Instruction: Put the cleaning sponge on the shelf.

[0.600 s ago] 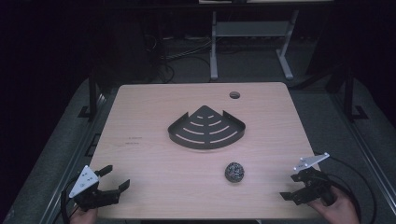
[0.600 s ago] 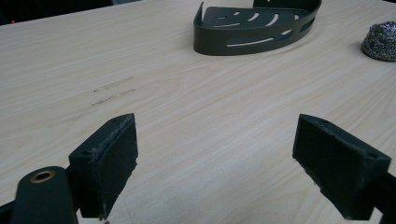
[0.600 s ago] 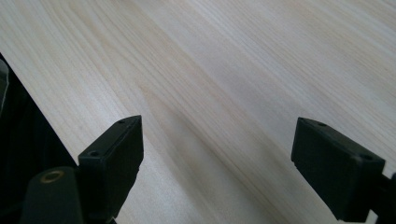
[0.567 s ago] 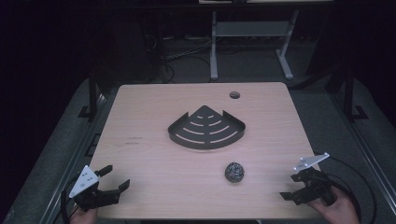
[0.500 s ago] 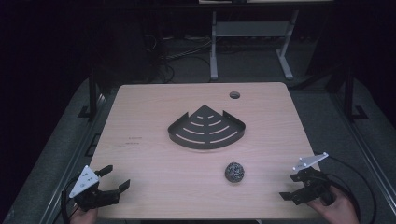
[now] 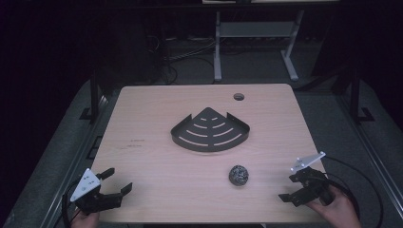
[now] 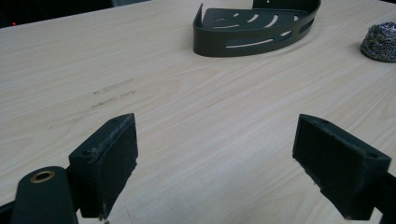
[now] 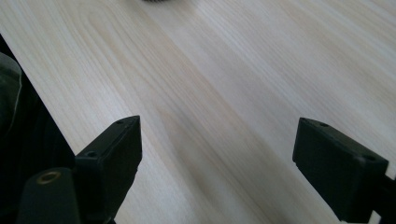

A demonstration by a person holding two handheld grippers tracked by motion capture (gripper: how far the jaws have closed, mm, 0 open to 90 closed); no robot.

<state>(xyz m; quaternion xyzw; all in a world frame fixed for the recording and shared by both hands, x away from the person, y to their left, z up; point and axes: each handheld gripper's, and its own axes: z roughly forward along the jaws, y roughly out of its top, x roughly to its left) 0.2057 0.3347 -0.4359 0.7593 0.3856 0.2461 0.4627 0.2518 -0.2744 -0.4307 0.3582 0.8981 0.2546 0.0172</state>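
Observation:
A black quarter-round slotted shelf (image 6: 209,130) lies in the middle of the wooden table (image 6: 152,156). A grey ball of steel wool (image 6: 239,175) rests in front of it, to the right. My left gripper (image 6: 119,180) sits at the near left corner, open and holding nothing. In the left gripper view the gripper (image 7: 219,158) points at bare wood, with the shelf (image 7: 252,23) and the steel wool (image 7: 380,42) farther off. My right gripper (image 6: 286,187) is at the near right edge, right of the steel wool. Its jaws (image 8: 217,158) stand wide apart over bare wood.
A round cable hole (image 6: 238,97) sits near the table's far edge. Behind the table, a metal stand (image 6: 254,42) and cables lie on the dark floor. The table's near edge (image 8: 42,107) runs close to the right gripper.

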